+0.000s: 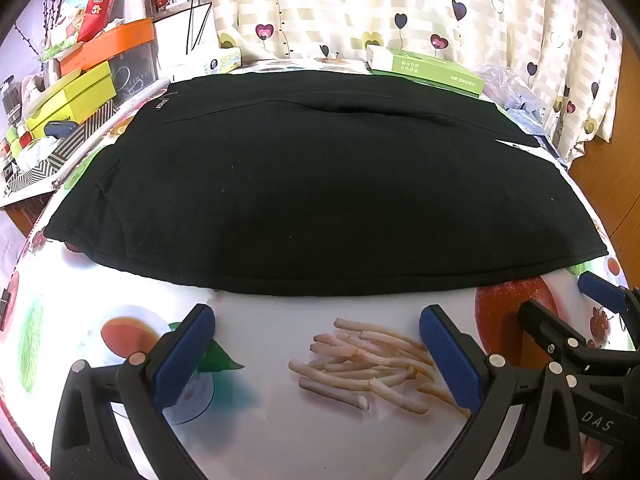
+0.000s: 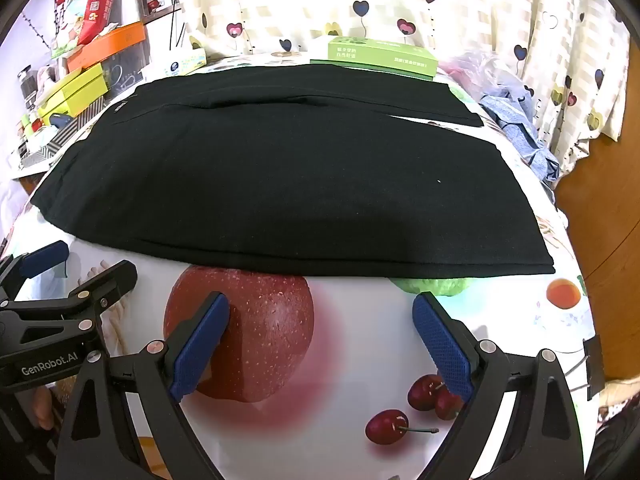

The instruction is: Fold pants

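While the left wrist view looks down along its own fingers, the left gripper (image 1: 316, 356) stands spread wide with nothing between the blue pads, hovering over a printed cloth on the counter (image 1: 260, 432) just short of the pants (image 1: 320, 184). The black pants lie flat ahead of the gripper, their near edge running across the whole view, apparently smoothed out so that an edge can be picked up for a fold. Off to the right of this gripper the right gripper (image 1: 560, 304) shows in part, its body lettered "DAS". Beyond the pants, at the far edge of the counter, a green box (image 1: 428, 70) carries print too small to read; far left, stacked boxes (image 1: 84, 80) carry writing that is equally illegible.

From the right wrist view, the right gripper (image 2: 320, 340) is likewise spread and empty, poised above a printed apple just short of the same near edge. The pants (image 2: 280, 184) stretch ahead and to both sides; a narrower layer lies past them toward the green box (image 2: 380, 56). To the left, the left gripper (image 2: 76, 272) reads "GenRobot.AI" on its body. Both grippers sit side by side facing the near edge, which suggests a two-handed lift of that edge comes next.
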The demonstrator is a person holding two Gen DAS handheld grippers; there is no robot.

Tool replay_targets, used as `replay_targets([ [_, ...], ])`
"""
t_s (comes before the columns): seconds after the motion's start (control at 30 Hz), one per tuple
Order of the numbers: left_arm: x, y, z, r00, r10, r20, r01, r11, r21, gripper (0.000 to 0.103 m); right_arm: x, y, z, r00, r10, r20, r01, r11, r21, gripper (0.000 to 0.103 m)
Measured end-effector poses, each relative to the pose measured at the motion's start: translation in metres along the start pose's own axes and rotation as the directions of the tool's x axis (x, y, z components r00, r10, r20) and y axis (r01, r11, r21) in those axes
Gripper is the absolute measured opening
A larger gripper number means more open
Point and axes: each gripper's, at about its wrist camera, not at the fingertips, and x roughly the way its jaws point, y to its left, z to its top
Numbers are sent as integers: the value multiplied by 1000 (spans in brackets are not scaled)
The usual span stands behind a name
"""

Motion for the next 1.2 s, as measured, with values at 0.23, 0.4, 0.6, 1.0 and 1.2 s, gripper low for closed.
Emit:
replay_targets([
  [0.23,0,0,0,1000,-2,-1,2,1000,12,103,0,0,0,1000,1,0,-1,1000,-4,93],
  [0.4,-1,5,3,999,-39,-7,39,998,55,103,1,-1,0,1000,7,-1,-7,1000,-13,93],
  [0.6,3,5,5,999,-49,-18,50,996,72,103,3,0,4,1000,-6,-3,6,1000,4,93],
  [1.0,5,10,5,999,-33,-1,33,998,47,103,4,0,4,1000,-5,-5,5,1000,5,93],
  [1.2,4,11,7,999,-32,-4,33,998,47,103,4,-1,4,1000,-7,-4,7,1000,7,94],
])
